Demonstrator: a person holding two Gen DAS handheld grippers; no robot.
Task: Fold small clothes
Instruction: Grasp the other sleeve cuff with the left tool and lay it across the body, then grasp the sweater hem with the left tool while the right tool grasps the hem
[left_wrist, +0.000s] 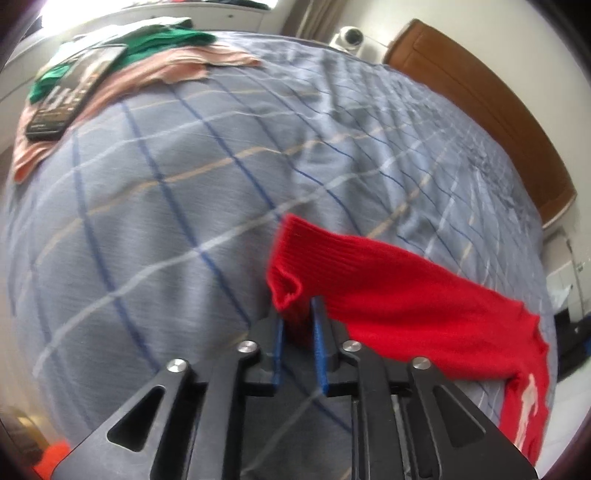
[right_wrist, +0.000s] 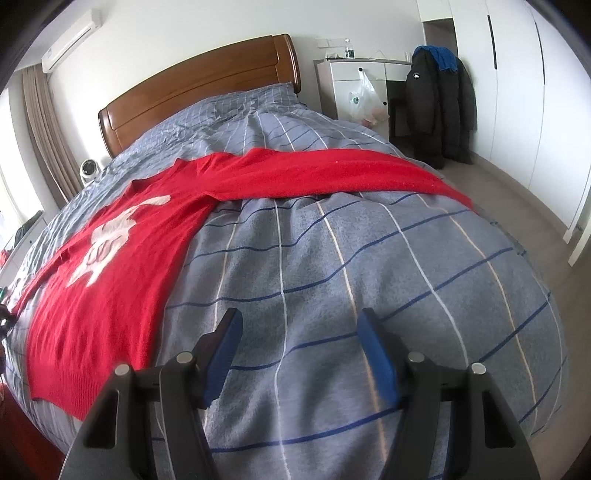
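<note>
A red knit sweater (right_wrist: 110, 277) with a white figure on its front lies flat on the grey checked duvet (right_wrist: 332, 258). One sleeve (right_wrist: 332, 173) stretches out to the right across the bed. In the left wrist view the other sleeve (left_wrist: 406, 295) lies across the duvet (left_wrist: 166, 221). Its ribbed cuff (left_wrist: 291, 258) is bunched between the blue pads of my left gripper (left_wrist: 297, 310), whose jaws stand a little apart and sit loose around it. My right gripper (right_wrist: 300, 317) hovers open over bare duvet, right of the sweater's hem, with nothing between its fingers.
Pink cloth (left_wrist: 177, 70) and green cloth (left_wrist: 162, 40) lie at the far left of the bed, with a dark phone-like slab (left_wrist: 70, 96) on top. A wooden headboard (right_wrist: 199, 77) is behind. A white cabinet (right_wrist: 354, 81), a plastic bag (right_wrist: 365, 99) and a black coat (right_wrist: 436, 107) stand to the right.
</note>
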